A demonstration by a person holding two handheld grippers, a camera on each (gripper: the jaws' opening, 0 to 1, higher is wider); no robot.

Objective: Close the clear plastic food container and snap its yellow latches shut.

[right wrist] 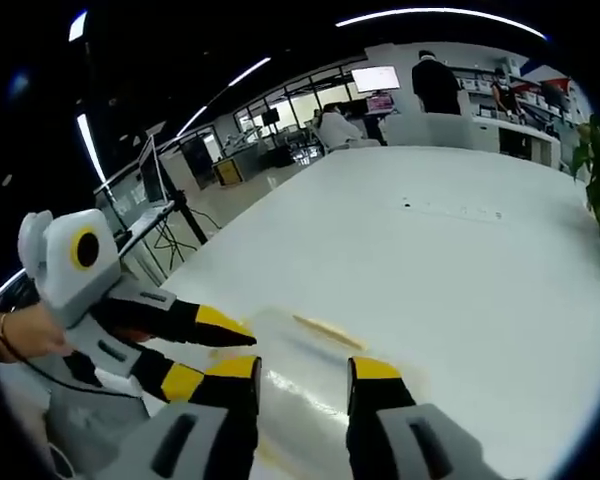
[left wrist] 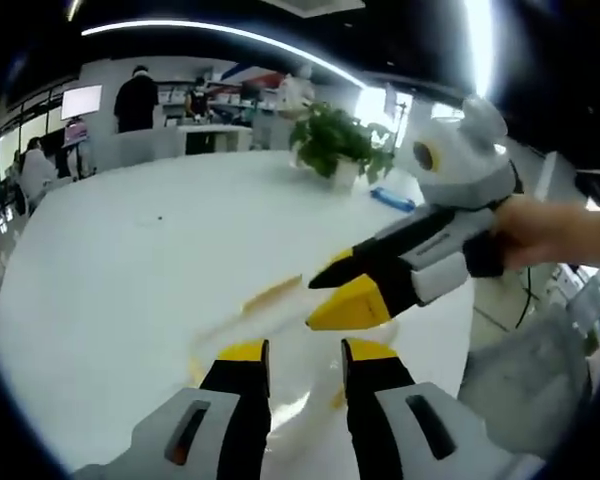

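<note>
My left tongs [left wrist: 305,352] stood parted just over the near edge of the clear container [left wrist: 280,340], which sat on the white worktop [left wrist: 130,260] right in front of me; they gripped nothing. The right tongs [left wrist: 335,295] reached in from the side, also parted, tips at the container's far rim near a yellow latch [left wrist: 272,293]. I judged I was in the closing step: the lid looked down (motion blur made that hard to confirm), latches not yet snapped. The next move called for pressing one tip squarely on a latch while the other tongs steadied the box.

The left gripper view gave me a potted plant [left wrist: 335,140] past the container; the right gripper view gave my own right tongs [right wrist: 305,375] open over the container [right wrist: 300,375], the latch [right wrist: 325,330] beyond, and the left tongs [right wrist: 215,350] at its side.
</note>
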